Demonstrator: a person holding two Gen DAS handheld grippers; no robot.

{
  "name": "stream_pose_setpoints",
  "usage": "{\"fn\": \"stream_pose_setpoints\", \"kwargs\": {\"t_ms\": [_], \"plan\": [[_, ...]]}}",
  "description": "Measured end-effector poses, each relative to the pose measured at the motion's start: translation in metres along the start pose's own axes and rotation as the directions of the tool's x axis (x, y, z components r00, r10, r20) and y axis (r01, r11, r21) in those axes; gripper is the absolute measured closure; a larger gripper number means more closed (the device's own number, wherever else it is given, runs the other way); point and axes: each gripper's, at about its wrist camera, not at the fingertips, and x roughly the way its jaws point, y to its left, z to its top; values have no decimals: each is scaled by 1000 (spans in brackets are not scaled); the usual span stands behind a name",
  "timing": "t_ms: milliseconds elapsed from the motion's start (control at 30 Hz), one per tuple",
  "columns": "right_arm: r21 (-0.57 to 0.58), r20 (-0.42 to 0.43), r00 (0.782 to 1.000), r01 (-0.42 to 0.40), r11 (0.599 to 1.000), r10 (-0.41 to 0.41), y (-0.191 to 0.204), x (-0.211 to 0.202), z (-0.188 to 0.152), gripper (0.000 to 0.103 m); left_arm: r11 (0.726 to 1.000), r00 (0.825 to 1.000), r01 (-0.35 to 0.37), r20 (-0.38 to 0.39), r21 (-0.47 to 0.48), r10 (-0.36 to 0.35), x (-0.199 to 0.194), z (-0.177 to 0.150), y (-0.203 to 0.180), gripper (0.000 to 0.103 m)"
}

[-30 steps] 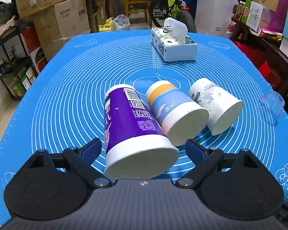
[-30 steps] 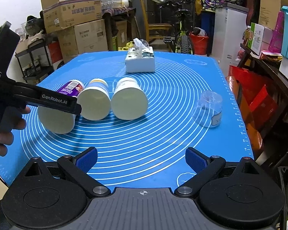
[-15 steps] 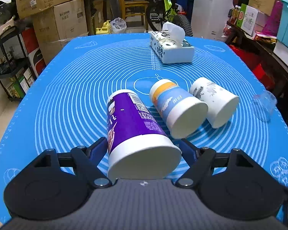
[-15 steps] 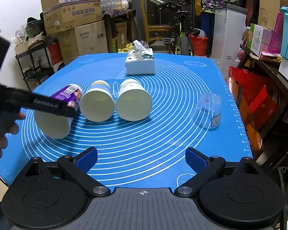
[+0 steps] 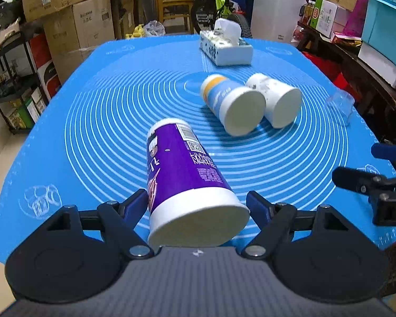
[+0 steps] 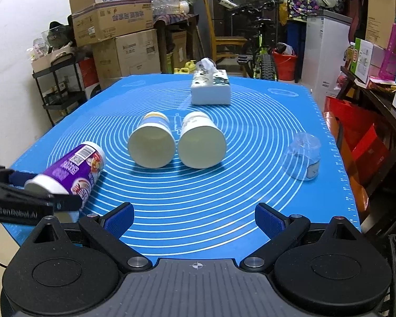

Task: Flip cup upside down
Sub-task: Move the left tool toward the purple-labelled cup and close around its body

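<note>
My left gripper point(image 5: 196, 204) is shut on the purple paper cup point(image 5: 182, 174) near its wide white rim and holds it tilted, raised off the blue mat point(image 5: 92, 121). The cup also shows at the left of the right wrist view point(image 6: 74, 169), with the left gripper point(image 6: 26, 198) around it. A blue-and-orange cup point(image 5: 229, 103) and a white cup point(image 5: 277, 100) lie on their sides mid-mat, mouths toward me. My right gripper point(image 6: 195, 218) is open and empty over the near edge of the mat.
A tissue box point(image 6: 211, 89) stands at the far side of the mat. A clear plastic cup point(image 6: 302, 158) stands upside down at the right. Cardboard boxes point(image 6: 113, 23), a shelf, a bicycle and a red-draped side table point(image 6: 356, 137) surround the table.
My left gripper closed on the purple cup, then lifted it and drew it back to the left, away from the other two cups. The right gripper stayed put.
</note>
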Motion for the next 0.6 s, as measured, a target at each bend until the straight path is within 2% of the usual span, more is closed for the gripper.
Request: {"fn": "stream_pose_setpoints", "kwargs": {"t_ms": [167, 300, 600], "plan": [[-7, -3, 1000, 2, 1000, -2, 2, 0, 1, 5, 1000, 1000, 15, -6, -23, -15, 1, 0, 2, 20], [-7, -4, 1000, 9, 1000, -9, 1, -1, 1, 5, 1000, 1000, 8, -11, -24, -8, 2, -2, 3, 10], [-14, -5, 1000, 14, 1000, -14, 2, -1, 3, 5, 1000, 1000, 3, -11, -27, -3, 1, -4, 7, 7]]}}
